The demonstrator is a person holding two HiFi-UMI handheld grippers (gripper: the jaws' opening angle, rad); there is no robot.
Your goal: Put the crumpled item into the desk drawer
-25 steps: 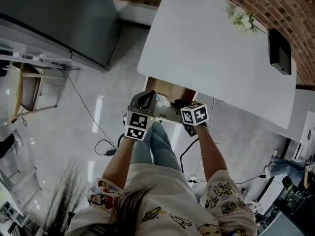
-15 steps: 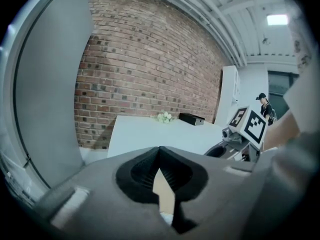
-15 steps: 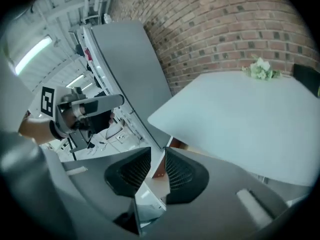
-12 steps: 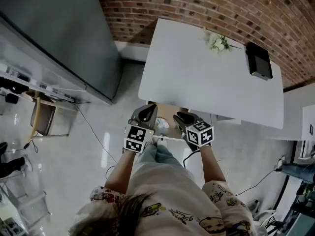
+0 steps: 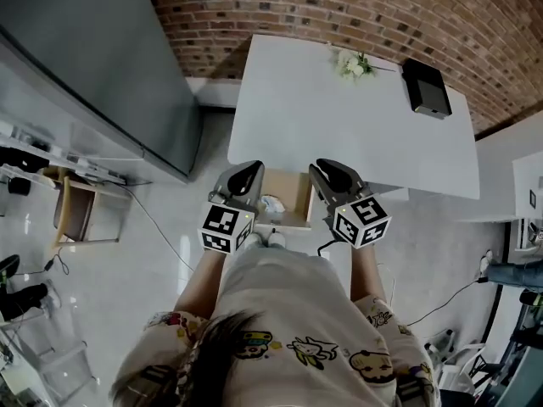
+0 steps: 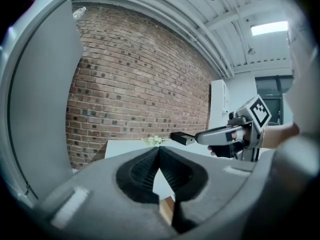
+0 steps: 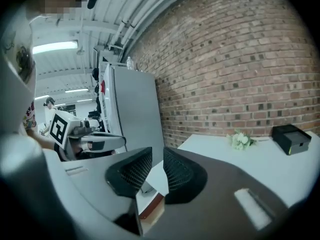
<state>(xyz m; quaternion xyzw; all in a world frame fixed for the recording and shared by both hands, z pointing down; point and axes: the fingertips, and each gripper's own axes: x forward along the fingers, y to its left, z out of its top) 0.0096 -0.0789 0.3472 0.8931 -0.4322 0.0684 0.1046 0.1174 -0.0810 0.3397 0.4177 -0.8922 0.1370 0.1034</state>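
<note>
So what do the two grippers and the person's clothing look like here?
The left gripper and right gripper are grey shells with black ribbed pads, each carrying a white cube with black square markers. The person wears a pale short-sleeved top with cartoon prints.

— What closes the far side of the room?
— A red-brown brick wall (image 5: 280,2), with a white rectangular desk (image 5: 339,125) standing close to it.
— And on the left?
— 1 tall grey flat-sided cabinet (image 5: 93,75), near the desk's corner. Past it, 1 small wooden chair (image 5: 75,214) stands on the glossy pale grey floor (image 5: 153,261), which shows bright streaks of reflected light.
— Where does the light come from?
— From long white ceiling strip lamps (image 6: 270,28), lit, beside white ceiling beams (image 6: 165,9) that run toward the brick wall.
</note>
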